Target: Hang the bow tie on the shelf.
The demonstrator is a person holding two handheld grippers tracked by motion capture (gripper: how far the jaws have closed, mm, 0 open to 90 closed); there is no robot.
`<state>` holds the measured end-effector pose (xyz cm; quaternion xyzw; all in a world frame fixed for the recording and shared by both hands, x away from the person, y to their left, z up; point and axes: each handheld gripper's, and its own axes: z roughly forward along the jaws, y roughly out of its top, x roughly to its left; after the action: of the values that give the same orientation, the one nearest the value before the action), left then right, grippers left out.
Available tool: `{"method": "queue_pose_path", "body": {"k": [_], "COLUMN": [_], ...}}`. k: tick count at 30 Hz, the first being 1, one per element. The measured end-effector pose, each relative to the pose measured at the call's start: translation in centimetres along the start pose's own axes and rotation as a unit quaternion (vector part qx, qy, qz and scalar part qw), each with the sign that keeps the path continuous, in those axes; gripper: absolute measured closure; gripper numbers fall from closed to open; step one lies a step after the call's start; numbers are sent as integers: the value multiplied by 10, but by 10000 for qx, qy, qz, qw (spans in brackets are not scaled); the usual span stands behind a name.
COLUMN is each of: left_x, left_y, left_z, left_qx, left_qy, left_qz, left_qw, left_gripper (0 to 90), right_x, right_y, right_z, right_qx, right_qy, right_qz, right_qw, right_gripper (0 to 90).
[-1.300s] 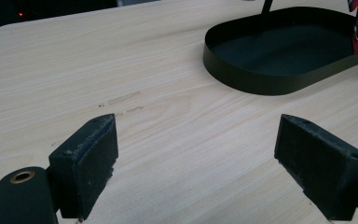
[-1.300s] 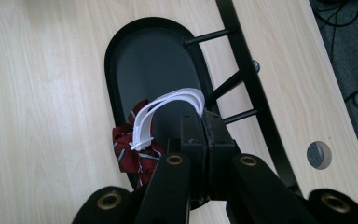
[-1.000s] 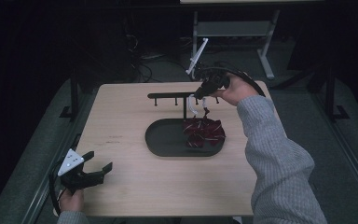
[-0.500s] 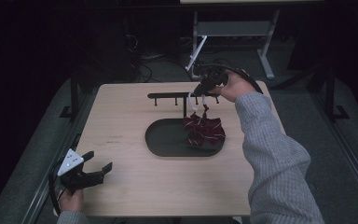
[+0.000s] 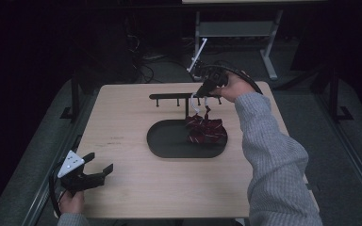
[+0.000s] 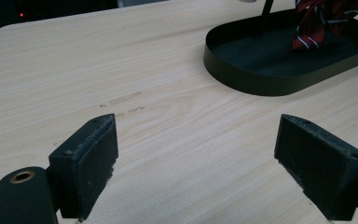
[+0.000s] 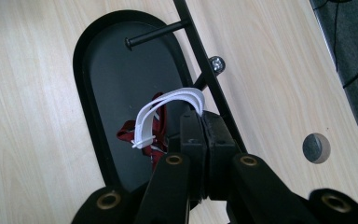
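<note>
A dark red striped cloth (image 5: 206, 129) lies bunched at the right end of a black oval tray (image 5: 169, 141). A white loop (image 7: 168, 112) rises from the cloth (image 7: 157, 145). My right gripper (image 5: 202, 92) is shut on that loop, just beside the black peg rack (image 5: 174, 96) standing in the tray. In the right gripper view the jaws (image 7: 204, 135) press together on the loop's end, close to the rack's bar (image 7: 205, 70). My left gripper (image 5: 92, 172) rests open at the table's near left corner, nothing between its pads (image 6: 86, 158).
The rack's crossbar carries several short pegs over the tray (image 7: 98, 93). A round cable hole (image 7: 316, 147) sits in the table's right side. Bare wooden tabletop (image 6: 168, 116) lies between my left gripper and the tray (image 6: 261, 74). Desk legs and cables stand beyond the far edge.
My right hand has shifted slightly left and down with the loop, closer to the rack. The left gripper has stayed still.
</note>
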<state>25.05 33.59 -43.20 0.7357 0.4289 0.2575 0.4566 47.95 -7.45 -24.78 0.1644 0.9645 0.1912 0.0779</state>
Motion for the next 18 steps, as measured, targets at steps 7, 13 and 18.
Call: {"method": "queue_pose_path", "body": {"k": [7,13,18], "left_x": [0,0,0], "left_y": [0,0,0], "left_z": [0,0,0], "left_qx": [5,-26,-25], "left_qy": [5,-1,-5], "left_qz": [-1,-26,-23], "left_qw": [10000,10000,10000], "left_gripper": [131,131,131], "right_x": [-5,-8,-9], "right_y": [-5,-8,-9], "right_z": [5,7,10], "right_qx": [33,53,69], "right_qy": [0,14,28], "right_qz": [64,155,195], "right_qw": [10000,9999,9998], "right_gripper": [878,878,877]}}
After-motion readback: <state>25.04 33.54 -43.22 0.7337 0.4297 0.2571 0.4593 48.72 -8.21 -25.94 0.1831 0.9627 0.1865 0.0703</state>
